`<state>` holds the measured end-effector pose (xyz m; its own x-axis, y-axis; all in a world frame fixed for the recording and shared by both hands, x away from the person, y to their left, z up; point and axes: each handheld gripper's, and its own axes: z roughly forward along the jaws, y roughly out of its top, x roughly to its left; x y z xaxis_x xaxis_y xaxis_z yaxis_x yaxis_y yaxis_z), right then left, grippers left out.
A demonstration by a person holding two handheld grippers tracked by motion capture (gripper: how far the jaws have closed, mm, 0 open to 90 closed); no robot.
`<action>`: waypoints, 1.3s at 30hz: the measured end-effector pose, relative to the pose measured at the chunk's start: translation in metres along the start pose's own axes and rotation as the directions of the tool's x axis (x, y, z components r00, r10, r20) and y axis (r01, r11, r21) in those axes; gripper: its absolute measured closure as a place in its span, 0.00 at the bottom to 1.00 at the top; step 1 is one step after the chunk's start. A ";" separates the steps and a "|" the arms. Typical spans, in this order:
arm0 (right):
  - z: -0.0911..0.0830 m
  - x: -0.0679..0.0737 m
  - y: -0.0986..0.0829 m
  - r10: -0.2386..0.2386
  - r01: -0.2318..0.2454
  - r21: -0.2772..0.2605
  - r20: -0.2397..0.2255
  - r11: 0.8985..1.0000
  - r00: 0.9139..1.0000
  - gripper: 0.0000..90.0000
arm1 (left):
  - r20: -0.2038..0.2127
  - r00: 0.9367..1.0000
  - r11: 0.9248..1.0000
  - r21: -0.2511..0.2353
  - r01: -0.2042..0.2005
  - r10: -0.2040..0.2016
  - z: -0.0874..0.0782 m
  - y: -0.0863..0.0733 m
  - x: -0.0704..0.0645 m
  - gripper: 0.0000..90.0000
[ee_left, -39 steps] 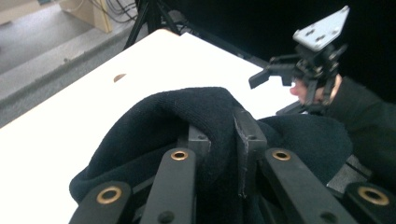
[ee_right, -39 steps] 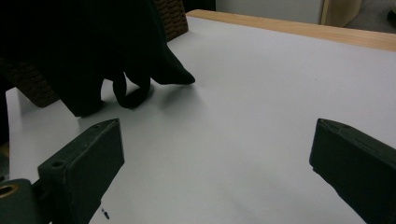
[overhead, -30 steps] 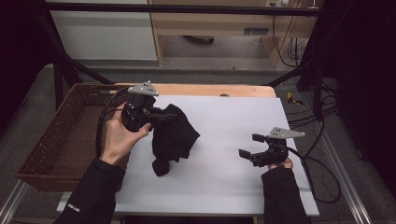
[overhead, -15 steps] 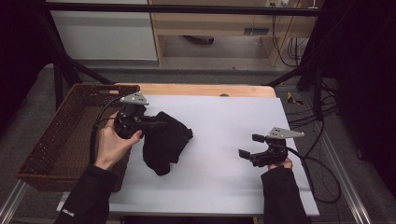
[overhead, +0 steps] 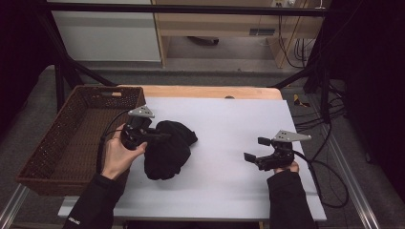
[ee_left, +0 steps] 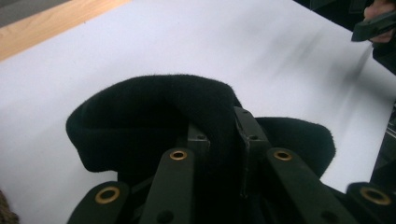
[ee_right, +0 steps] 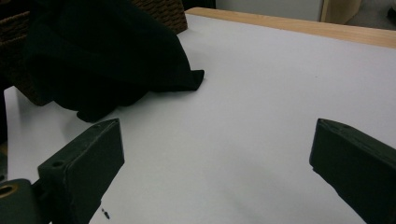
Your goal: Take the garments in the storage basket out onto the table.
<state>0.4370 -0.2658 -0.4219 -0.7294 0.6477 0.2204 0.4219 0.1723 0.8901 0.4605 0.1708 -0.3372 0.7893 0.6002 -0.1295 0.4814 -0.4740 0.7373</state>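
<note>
A black fleece cloth (overhead: 168,149) lies bunched on the white table (overhead: 229,129), left of centre. My left gripper (overhead: 160,135) is shut on a fold of that cloth (ee_left: 205,112), which is pinched between the two jaws in the left gripper view. The rest of the cloth drags on the table surface. My right gripper (overhead: 255,151) hovers low over the right part of the table, open, nothing between its jaws. In the right gripper view the cloth (ee_right: 107,60) lies far ahead at the upper left, well apart from its fingers (ee_right: 88,158).
A brown wicker basket (overhead: 52,143) stands off the table's left edge, close to my left hand. A wooden strip (overhead: 210,91) runs along the table's far edge. Cables (overhead: 329,176) trail off the right side.
My left gripper has pulled the black cloth leftward and toward the near edge, closer to the basket. The right gripper has stayed in place, open.
</note>
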 end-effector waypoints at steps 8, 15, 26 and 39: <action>0.000 0.000 0.000 0.001 -0.001 0.000 0.000 1.000 1.000 0.04 | -0.003 1.000 1.000 0.026 -0.002 0.002 0.015 -0.013 -0.003 0.86; 0.000 0.000 0.000 0.001 -0.001 0.001 0.001 1.000 1.000 0.04 | -0.015 1.000 0.999 0.053 -0.006 0.006 0.026 -0.024 -0.003 0.84; 0.000 0.000 0.000 0.001 -0.001 0.001 -0.001 1.000 1.000 0.04 | -0.061 0.998 1.000 0.008 -0.009 0.010 0.021 -0.028 -0.003 0.45; 0.000 0.000 0.000 0.001 -0.001 -0.002 -0.002 1.000 1.000 0.04 | -0.108 0.994 0.989 -0.144 -0.008 -0.008 -0.023 -0.015 -0.006 0.10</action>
<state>0.4368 -0.2659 -0.4218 -0.7299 0.6465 0.2220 0.4218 0.1705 0.8905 0.4397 0.1886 -0.3325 0.7397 0.6701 -0.0626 0.4149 -0.3809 0.8263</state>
